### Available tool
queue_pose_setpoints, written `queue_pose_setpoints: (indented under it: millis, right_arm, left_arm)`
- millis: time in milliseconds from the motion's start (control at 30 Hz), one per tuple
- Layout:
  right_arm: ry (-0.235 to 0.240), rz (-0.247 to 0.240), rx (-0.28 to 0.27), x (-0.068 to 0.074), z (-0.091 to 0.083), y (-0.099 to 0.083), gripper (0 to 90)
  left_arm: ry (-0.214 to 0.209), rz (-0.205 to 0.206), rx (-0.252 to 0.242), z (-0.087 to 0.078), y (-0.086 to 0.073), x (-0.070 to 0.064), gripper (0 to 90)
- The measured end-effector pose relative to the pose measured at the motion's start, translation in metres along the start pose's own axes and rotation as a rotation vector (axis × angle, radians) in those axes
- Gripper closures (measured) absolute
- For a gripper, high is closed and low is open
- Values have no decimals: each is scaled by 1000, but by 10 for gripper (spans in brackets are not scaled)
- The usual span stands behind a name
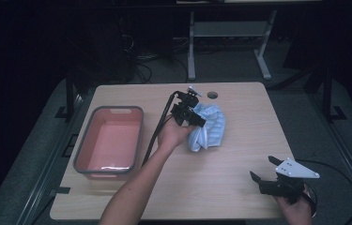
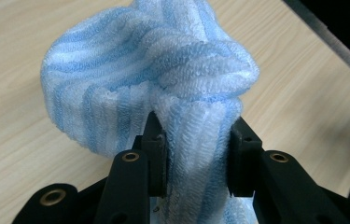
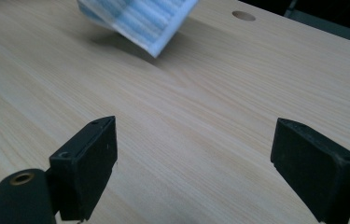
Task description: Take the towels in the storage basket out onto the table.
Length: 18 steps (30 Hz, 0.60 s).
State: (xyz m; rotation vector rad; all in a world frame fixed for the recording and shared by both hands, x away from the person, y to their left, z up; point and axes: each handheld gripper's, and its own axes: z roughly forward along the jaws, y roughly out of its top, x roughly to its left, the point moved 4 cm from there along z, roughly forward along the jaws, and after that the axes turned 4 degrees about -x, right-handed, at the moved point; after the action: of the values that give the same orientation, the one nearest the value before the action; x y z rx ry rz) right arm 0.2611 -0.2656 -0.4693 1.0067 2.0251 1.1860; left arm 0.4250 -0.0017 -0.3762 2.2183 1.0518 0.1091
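Observation:
A blue-and-white striped cloth [image 1: 209, 127] hangs bunched above the middle of the wooden table [image 1: 220, 183]. My left gripper [image 1: 196, 120] is shut on a fold of it. In the left gripper view the cloth [image 2: 154, 79] bulges above the two black jaws, which pinch its lower part, and my left gripper [image 2: 196, 161] sits at the bottom. A corner of the cloth [image 3: 140, 23] hangs off the table in the right gripper view. My right gripper [image 1: 265, 171] stands open near the table's front right corner, with nothing in it [image 3: 193, 163].
A grey-rimmed tub with a pink inside [image 1: 83, 150] stands on the left part of the table. A round hole [image 1: 212, 95] is cut in the tabletop near the far edge. Table legs and cables lie on the dark floor beyond.

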Motion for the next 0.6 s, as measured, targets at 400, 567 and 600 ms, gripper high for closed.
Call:
queue_pose_setpoints:
  millis: [400,567,600]
  right_arm:
    - [3,0,2,0,2,-1,142]
    - [6,-7,11,2,3,-2,142]
    - [5,-10,10,2,3,-2,142]
  left_arm:
    - [33,15,50,36,-19,-2,648]
    - [36,12,48,43,-26,-2,638]
    - [40,18,48,44,-27,-3,637]
